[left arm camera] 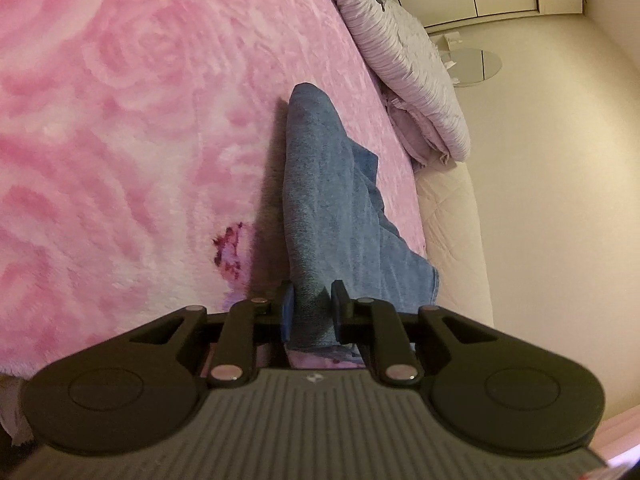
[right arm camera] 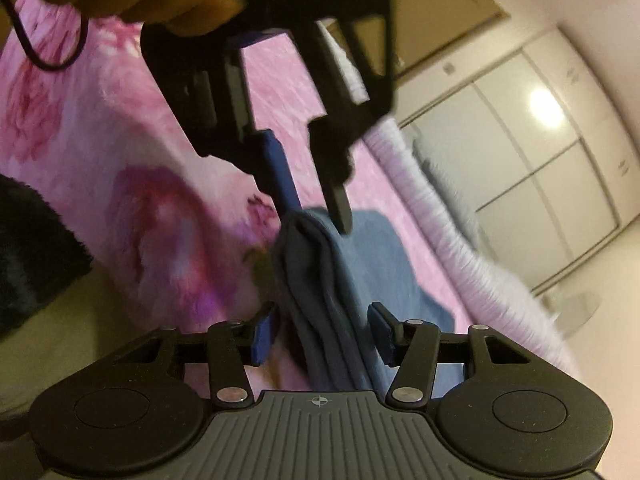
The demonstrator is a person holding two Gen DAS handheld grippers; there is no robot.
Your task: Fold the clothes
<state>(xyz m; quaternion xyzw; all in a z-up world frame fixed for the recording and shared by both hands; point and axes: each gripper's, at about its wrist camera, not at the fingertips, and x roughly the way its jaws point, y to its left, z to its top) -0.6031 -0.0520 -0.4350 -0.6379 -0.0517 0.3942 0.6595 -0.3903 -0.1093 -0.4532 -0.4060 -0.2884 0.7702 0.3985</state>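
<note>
While the left claw (left arm camera: 313, 300) pinched the folded blue denim garment (left arm camera: 320, 200) above the pink rose-patterned plush bed cover (left arm camera: 120, 120), the right view showed the right claw (right arm camera: 322, 334) spread apart around the same cloth.

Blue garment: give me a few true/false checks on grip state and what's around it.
1. The left gripper is clamped on the blue garment. True.
2. The right gripper is fully shut on it. False: its jaws stand apart, fabric passing between them.
3. The garment lies over a pink floral blanket. True.
4. The garment is red. False: it is blue.
5. A lilac quilt sits at the blanket's edge. True.
</note>
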